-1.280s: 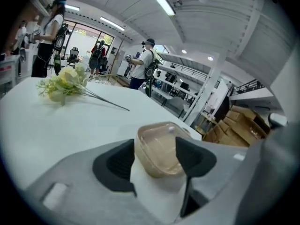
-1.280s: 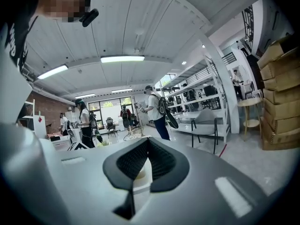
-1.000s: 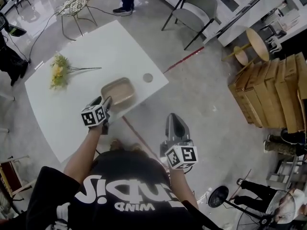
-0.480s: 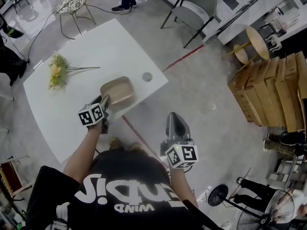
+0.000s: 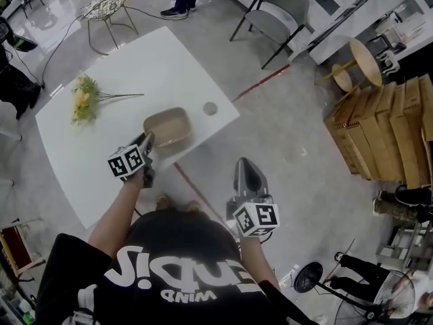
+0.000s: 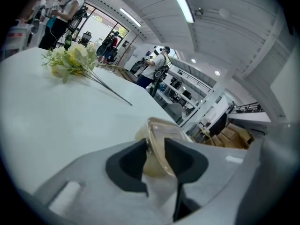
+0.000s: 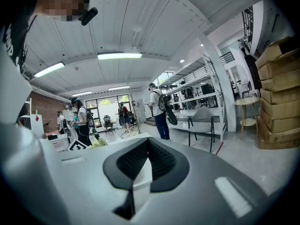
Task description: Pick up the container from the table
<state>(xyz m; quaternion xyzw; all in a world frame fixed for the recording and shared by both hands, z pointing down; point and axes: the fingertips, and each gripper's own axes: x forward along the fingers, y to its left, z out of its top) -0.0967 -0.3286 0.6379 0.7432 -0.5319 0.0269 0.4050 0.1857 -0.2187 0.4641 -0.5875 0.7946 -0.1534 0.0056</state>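
Observation:
A shallow tan container (image 5: 167, 126) with a clear rim sits near the front edge of the white table (image 5: 135, 59). My left gripper (image 5: 147, 141) reaches it from the near side. In the left gripper view the container's near rim (image 6: 159, 125) stands between the two pads, and the jaws are closing around it with a thin gap still showing at one pad. The left gripper (image 6: 154, 146) points slightly down at the table (image 6: 56, 111). My right gripper (image 5: 247, 172) hangs over the floor, off the table, with its pads together and nothing between them (image 7: 147, 156).
A yellow-green flower sprig (image 5: 82, 100) lies on the table's left part (image 6: 70, 62). A small grey disc (image 5: 210, 107) sits near the table's right corner. Chairs (image 5: 274, 15) stand beyond the table, and stacked cardboard boxes (image 5: 379, 127) at the right. People stand in the background.
The left gripper has rolled a little and stayed at the container's near rim. The container and the right gripper have not moved.

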